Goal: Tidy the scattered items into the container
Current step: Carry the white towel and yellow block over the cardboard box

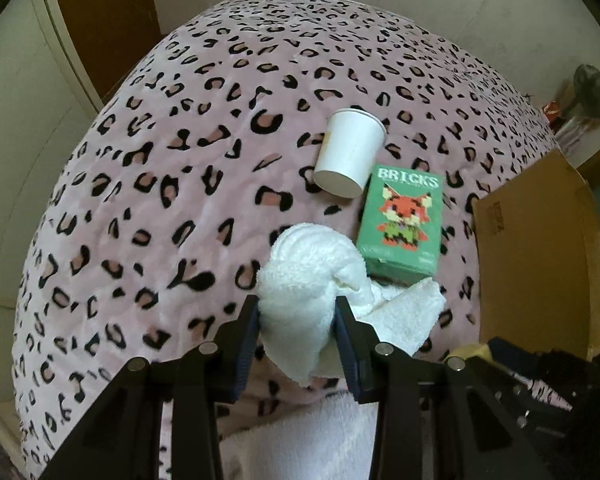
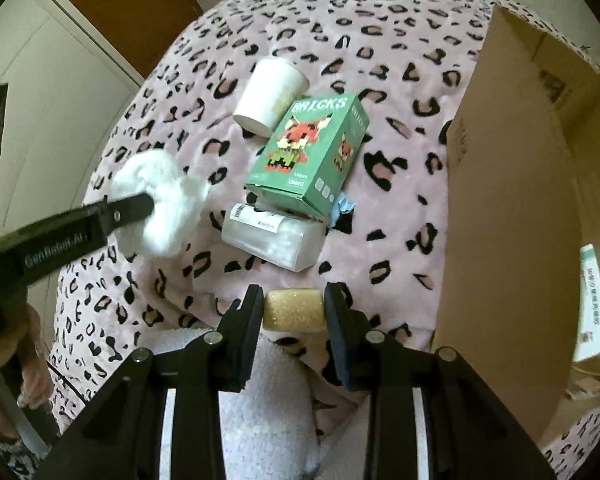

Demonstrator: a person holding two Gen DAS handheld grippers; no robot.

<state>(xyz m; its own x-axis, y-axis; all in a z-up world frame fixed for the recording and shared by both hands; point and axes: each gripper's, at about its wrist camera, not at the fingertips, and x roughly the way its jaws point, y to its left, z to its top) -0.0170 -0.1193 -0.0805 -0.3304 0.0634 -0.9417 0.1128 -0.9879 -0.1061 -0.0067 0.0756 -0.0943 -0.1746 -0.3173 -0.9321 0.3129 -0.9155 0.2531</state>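
On the leopard-print blanket (image 1: 172,184), we take the green BRICKS box (image 2: 300,152) as our landmark. A white paper cup (image 2: 270,96) lies on its side touching the box's far end; a clear plastic case (image 2: 272,240) lies against its near end, with a scrap of blue (image 2: 344,206) peeking out beside it. To the box's right stands the open cardboard box (image 2: 512,184), its tall flap walling off that side.

We see the left claw (image 1: 296,316) closed on a fluffy white towel (image 1: 312,276), bunched and drooping, held just short of the green box. The right claw (image 2: 294,308) is clamped on a small gold glittery block (image 2: 294,308), nearer than the plastic case.

Only the right wrist view shows the plastic case, the gold block and a hand (image 2: 4,360); the left wrist view alone shows a fan (image 1: 590,88) beyond the bed.
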